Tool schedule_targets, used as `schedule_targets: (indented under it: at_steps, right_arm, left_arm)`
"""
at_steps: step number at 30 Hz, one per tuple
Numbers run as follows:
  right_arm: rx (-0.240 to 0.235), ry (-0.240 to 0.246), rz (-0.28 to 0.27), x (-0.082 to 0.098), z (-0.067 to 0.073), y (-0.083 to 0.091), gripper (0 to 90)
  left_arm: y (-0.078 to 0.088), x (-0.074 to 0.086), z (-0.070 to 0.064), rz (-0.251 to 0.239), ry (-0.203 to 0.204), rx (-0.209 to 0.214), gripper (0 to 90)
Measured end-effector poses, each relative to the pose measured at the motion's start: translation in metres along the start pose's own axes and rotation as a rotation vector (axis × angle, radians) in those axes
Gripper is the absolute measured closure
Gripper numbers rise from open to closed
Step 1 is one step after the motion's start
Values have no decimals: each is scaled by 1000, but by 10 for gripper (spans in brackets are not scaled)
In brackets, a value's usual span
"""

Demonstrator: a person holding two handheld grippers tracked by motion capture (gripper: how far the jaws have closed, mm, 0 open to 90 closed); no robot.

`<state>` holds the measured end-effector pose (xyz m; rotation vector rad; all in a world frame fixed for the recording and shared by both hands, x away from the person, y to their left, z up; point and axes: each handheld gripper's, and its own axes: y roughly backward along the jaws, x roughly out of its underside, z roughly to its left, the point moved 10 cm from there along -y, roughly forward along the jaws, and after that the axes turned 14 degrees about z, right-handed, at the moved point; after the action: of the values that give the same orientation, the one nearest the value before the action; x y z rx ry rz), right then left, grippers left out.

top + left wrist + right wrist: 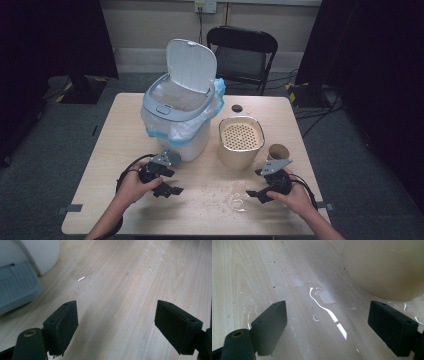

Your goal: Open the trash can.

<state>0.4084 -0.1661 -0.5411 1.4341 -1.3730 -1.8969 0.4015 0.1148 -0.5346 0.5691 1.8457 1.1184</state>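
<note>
A white pedal bin (184, 115) with its lid up and a clear bag liner stands on the wooden table (125, 135). To its right sits a cream container (241, 142) with a perforated insert, its rounded wall (384, 267) close ahead in the right gripper view. My left gripper (171, 191) rests low near the bin's grey pedal (17, 290), jaws wide apart with nothing between them (116, 327). On the right, my right gripper (254, 195) hovers over wet streaks (324, 307), also open and empty.
A cardboard tube (278, 151) stands right of the cream container. Water smears and crumbs (225, 195) spread over the table between the two grippers. A small dark hole (236, 108) marks the far side. A black folding chair (243, 55) stands behind the table.
</note>
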Motion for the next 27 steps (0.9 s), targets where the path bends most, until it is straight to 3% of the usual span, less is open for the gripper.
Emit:
schedule_targets:
  at_steps: [9,27]
  right_arm:
    - [14,-29,9,9,-9,3,150]
    - [24,-57,16,23,-20,13,150]
  left_arm:
    - [-11,5,0,7,-9,-2,181]
    - [-17,11,4,-2,-67,-63,182]
